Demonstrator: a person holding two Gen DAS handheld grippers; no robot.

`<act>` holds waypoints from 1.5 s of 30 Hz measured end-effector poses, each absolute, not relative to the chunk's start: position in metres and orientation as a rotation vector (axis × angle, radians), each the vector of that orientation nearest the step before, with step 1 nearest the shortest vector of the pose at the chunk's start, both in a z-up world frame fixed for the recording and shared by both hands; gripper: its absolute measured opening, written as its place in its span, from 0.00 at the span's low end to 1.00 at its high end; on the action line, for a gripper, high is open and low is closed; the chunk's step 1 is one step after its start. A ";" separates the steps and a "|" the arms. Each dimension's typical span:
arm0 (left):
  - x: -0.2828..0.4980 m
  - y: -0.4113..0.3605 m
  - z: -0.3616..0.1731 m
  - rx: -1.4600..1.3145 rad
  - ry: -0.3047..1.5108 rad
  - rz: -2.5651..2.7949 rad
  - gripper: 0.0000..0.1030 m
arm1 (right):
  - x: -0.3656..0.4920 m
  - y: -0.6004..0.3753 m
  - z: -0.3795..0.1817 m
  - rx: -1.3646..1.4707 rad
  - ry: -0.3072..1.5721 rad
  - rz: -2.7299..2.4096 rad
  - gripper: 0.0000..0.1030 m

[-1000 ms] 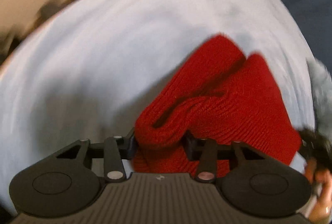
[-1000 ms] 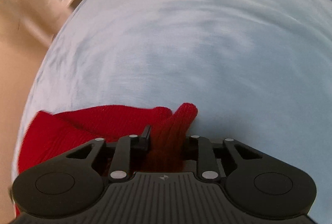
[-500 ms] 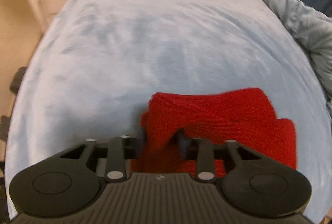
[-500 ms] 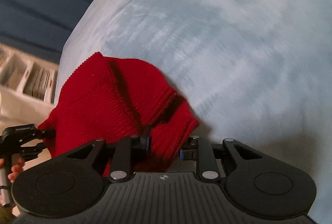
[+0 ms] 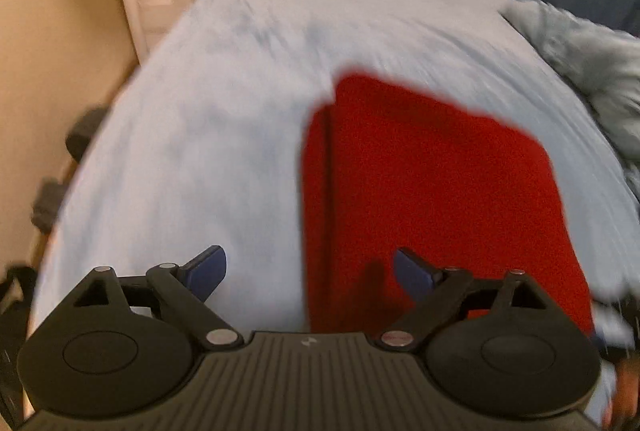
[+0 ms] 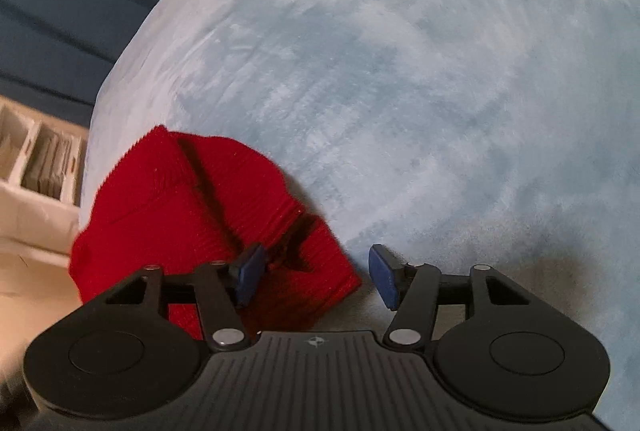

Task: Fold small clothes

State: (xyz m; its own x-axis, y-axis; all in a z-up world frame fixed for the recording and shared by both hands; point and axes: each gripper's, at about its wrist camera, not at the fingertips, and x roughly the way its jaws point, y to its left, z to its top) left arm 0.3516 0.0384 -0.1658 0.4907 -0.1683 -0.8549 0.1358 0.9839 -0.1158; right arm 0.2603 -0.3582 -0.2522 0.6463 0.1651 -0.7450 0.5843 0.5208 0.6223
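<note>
Both grippers have just been opening. The left gripper (image 5: 308, 271) is standing wide, the right gripper (image 6: 316, 277) half open, holding nothing. The red knit (image 5: 432, 191) is lying folded on the blue blanket (image 5: 208, 151). Next probably comes smoothing or another fold.

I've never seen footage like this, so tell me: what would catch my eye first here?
The bright red knitted garment stands out, lying folded on the pale blue blanket, with a grey cloth bunched at the blanket's far right edge. Next, the black left gripper and right gripper, whose blue-tipped jaws have just been opening, with nothing pinched between them.
</note>
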 end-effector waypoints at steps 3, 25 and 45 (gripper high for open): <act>0.322 0.030 -0.197 -0.015 1.141 -0.245 0.92 | 0.263 -0.363 -0.256 1.118 0.865 -0.288 0.67; 0.287 0.034 -0.177 0.099 1.033 0.054 1.00 | 0.243 -0.317 -0.198 0.669 0.849 -0.282 0.67; 0.106 -0.005 -0.069 0.158 0.825 -0.015 1.00 | 0.079 -0.197 -0.078 0.062 0.649 -0.105 0.96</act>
State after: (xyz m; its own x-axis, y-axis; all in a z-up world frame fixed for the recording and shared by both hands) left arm 0.1062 -0.0047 -0.0692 0.6788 0.0477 -0.7328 0.0749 0.9882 0.1337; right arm 0.0791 -0.1968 -0.0779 0.7914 -0.0785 -0.6063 0.1172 0.9928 0.0245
